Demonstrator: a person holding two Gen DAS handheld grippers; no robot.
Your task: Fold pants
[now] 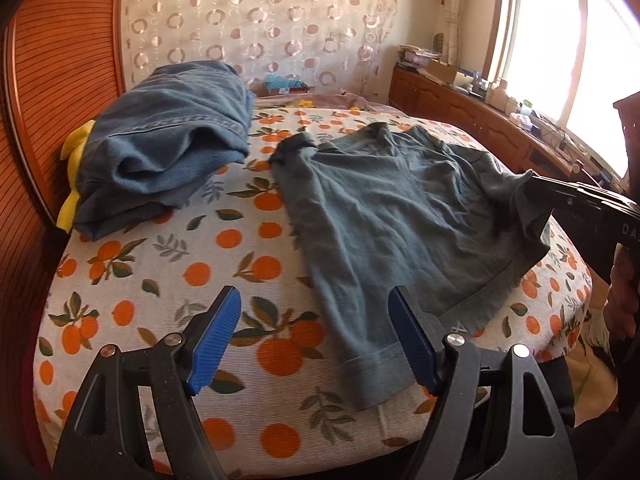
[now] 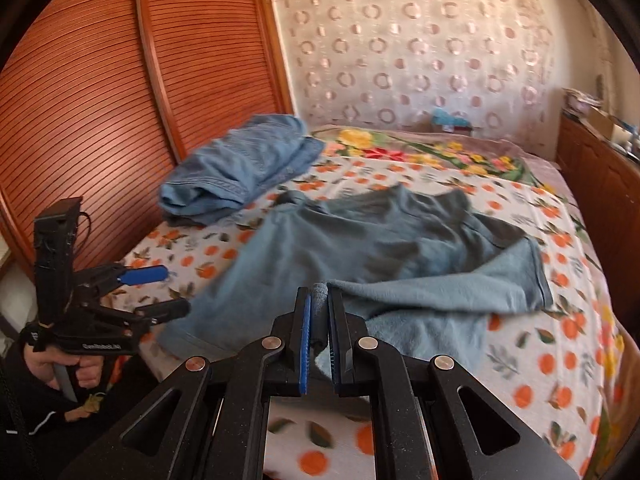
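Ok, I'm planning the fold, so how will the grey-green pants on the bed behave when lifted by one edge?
Probably floppy: the pants lie wrinkled, and the edge pinched in the right tool drapes in soft folds. Likely light, since that corner lifts while the rest stays on the bed. Expect sagging, not a held shape.

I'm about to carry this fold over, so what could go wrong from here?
1. The right tool pinches only a thin edge of the pants; it may slip out mid-fold.
2. The left tool is open above the cuff, holding nothing, so that end could drag and bunch.
3. The jeans lie close by and could get caught.
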